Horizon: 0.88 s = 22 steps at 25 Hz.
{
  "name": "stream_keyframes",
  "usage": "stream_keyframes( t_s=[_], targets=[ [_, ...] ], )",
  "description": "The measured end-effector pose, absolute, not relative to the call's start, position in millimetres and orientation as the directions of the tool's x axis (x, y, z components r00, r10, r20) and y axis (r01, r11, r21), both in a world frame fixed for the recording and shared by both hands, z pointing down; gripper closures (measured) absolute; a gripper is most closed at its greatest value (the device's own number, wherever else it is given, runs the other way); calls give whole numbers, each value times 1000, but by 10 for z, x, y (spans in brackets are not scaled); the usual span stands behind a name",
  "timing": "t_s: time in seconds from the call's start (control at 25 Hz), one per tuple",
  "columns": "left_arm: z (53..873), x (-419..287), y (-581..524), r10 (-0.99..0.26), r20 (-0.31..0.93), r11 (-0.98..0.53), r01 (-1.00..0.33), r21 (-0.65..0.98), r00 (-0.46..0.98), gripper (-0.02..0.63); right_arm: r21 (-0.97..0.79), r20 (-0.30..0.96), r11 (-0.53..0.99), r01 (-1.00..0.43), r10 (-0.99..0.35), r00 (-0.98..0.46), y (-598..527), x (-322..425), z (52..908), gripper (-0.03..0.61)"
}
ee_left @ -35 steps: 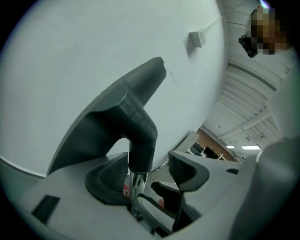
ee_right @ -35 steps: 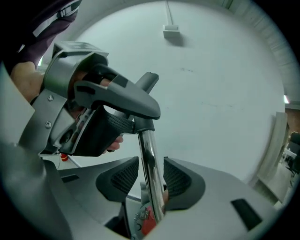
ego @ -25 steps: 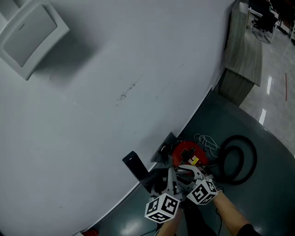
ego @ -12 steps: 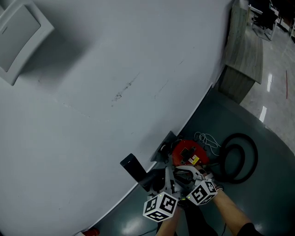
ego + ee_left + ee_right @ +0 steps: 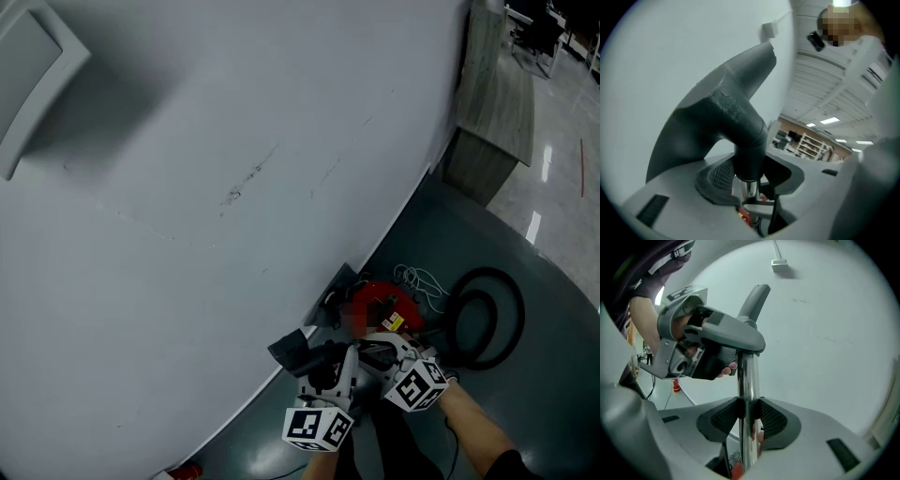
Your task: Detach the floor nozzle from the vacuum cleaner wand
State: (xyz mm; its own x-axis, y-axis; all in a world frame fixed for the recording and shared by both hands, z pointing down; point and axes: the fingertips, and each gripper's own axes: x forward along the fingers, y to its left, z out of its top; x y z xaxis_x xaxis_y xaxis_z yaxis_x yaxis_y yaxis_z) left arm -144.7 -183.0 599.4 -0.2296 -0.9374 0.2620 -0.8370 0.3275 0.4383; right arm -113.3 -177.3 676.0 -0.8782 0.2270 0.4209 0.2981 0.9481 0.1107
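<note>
The black floor nozzle (image 5: pixel 292 349) sits on the end of a chrome wand (image 5: pixel 747 380) close to the white wall. In the left gripper view the nozzle's neck (image 5: pixel 747 140) fills the space between the pads, and my left gripper (image 5: pixel 750 173) is shut on it. The right gripper view shows the left gripper (image 5: pixel 736 350) clamped just above my right gripper (image 5: pixel 749 416), which is shut on the wand. In the head view both grippers, left (image 5: pixel 330 370) and right (image 5: pixel 377 354), meet low by the wall's foot. The joint between neck and wand is hidden by the left fingers.
The red vacuum body (image 5: pixel 380 305) lies on the dark floor behind the grippers, with a looped black hose (image 5: pixel 483 319) and a white cable (image 5: pixel 422 279) beside it. The white wall (image 5: pixel 216 187) fills the left. A wooden desk (image 5: pixel 492 122) stands at the far right.
The left gripper has rolled, and its marker cube has dropped toward the lower left. The nozzle head has swung from standing on edge to a flatter tilt. The right gripper has stayed put.
</note>
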Motion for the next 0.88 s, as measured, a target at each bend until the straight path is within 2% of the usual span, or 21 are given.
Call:
stream_keyframes(
  t_s=[0.08, 0.16, 0.24, 0.36, 0.44, 0.6, 0.8, 0.88],
  targets=[
    [5971, -1383, -1846, -968, 218, 202, -895, 399, -122, 437, 113, 422, 948, 298, 226, -878, -1781, -1112, 6731, 431],
    [5972, -1380, -1839, -974, 205, 178, -893, 413, -99, 437, 121, 419, 950, 288, 215, -882, -1778, -1105, 6751, 431],
    [6000, -1435, -1808, -954, 247, 270, -852, 448, -173, 437, 128, 421, 951, 280, 204, -884, -1759, -1116, 6776, 433],
    [6062, -1548, -1733, -851, 390, 513, -715, 475, -351, 437, 142, 420, 953, 268, 187, -888, -1717, -1146, 6781, 437],
    [6048, -1563, -1725, -820, 417, 569, -641, 515, -393, 437, 143, 414, 959, 246, 167, -895, -1723, -1141, 6743, 437],
    [5954, -1517, -1805, -898, 307, 438, -702, 562, -315, 437, 134, 410, 963, 236, 163, -898, -1782, -1115, 6692, 437],
    [5911, -1438, -1793, -931, 270, 333, -871, 362, -244, 437, 145, 407, 961, 235, 158, -900, -1763, -1095, 6683, 439],
    [5917, -1447, -1790, -942, 246, 321, -832, 452, -229, 437, 144, 407, 962, 233, 157, -900, -1769, -1092, 6682, 439]
  ],
)
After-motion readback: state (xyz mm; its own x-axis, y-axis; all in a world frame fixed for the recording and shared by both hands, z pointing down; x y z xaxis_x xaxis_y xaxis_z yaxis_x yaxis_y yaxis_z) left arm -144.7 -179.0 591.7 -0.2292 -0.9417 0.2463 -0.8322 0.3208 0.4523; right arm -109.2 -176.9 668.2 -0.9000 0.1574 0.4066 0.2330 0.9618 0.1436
